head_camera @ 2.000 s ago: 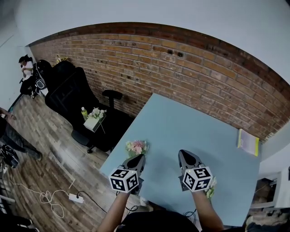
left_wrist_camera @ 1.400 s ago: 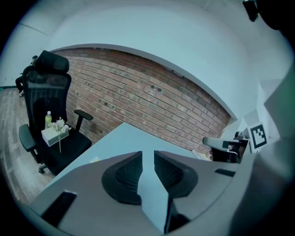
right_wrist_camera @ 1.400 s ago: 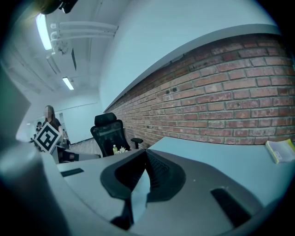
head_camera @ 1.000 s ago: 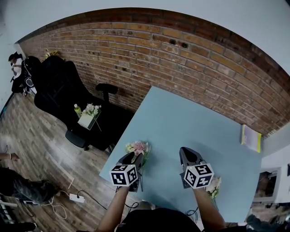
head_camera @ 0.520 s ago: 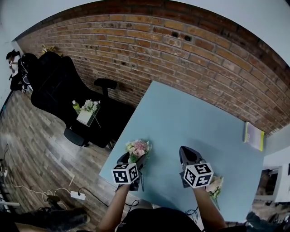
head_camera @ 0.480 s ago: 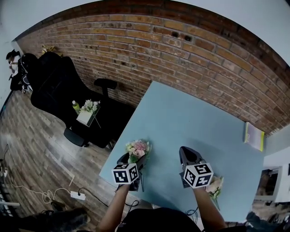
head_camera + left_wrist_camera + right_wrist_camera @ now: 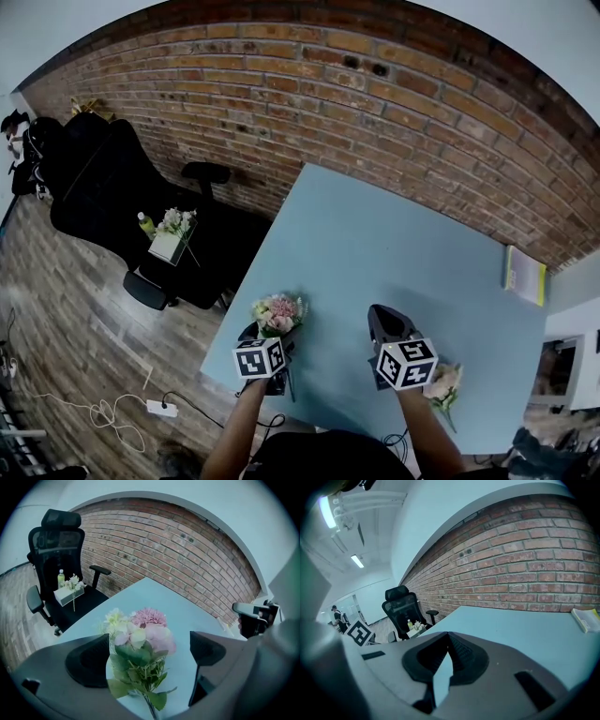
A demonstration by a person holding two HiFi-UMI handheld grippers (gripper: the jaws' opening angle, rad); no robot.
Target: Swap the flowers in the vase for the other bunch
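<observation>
Left gripper (image 7: pixel 147 644) has dropped, jaws just opened wide around the pink bunch (image 7: pixel 277 313); right gripper (image 7: pixel 447 637) is closed, empty.

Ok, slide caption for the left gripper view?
Left gripper, fingers just opened wide, with a pink-and-white bouquet between them over the blue table.

left claw (image 7: pixel 270 336): jaws just been opening, pink-and-cream flower bunch (image 7: pixel 277 312) between them, near-left corner of light blue bench (image 7: pixel 375 244) | right claw (image 7: pixel 382 317): over near edge, pale second bunch (image 7: pixel 442 382) by wrist | yellow-green book (image 7: pixel 523 274): far-right edge
</observation>
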